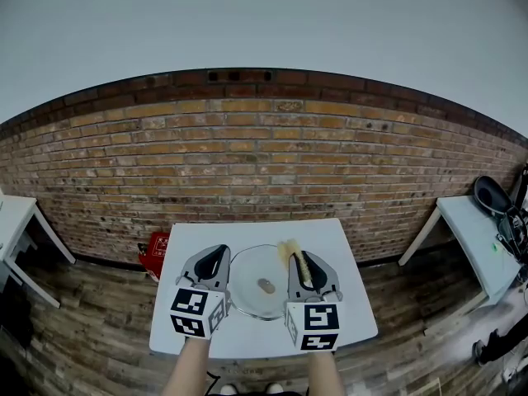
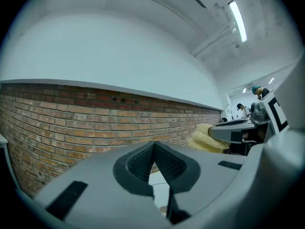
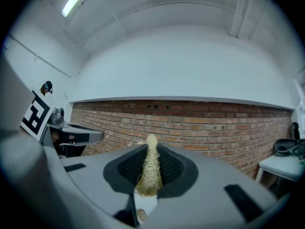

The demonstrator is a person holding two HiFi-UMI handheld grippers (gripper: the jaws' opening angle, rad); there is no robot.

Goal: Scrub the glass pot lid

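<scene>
The round glass pot lid [image 1: 247, 297] lies flat in the middle of the white table [image 1: 346, 304], its knob [image 1: 266, 285] pointing up. My left gripper [image 1: 215, 254] hovers at the lid's left rim; in the left gripper view its jaws [image 2: 154, 146] meet at the tips with nothing between them. At the lid's right rim my right gripper [image 1: 304, 259] is shut on a yellow fibrous scrubber [image 1: 294, 256]. The right gripper view shows the scrubber [image 3: 149, 170] pinched upright between the pads. It also pokes out at the right of the left gripper view, the scrubber [image 2: 206, 138] beside the other gripper's body.
A brick wall [image 1: 264, 163] runs behind the table. A red object [image 1: 154, 252] sits on the wooden floor by the table's left far corner. Other white tables stand at far left [image 1: 12, 217] and far right [image 1: 478, 242], the right one carrying dark gear [image 1: 492, 195].
</scene>
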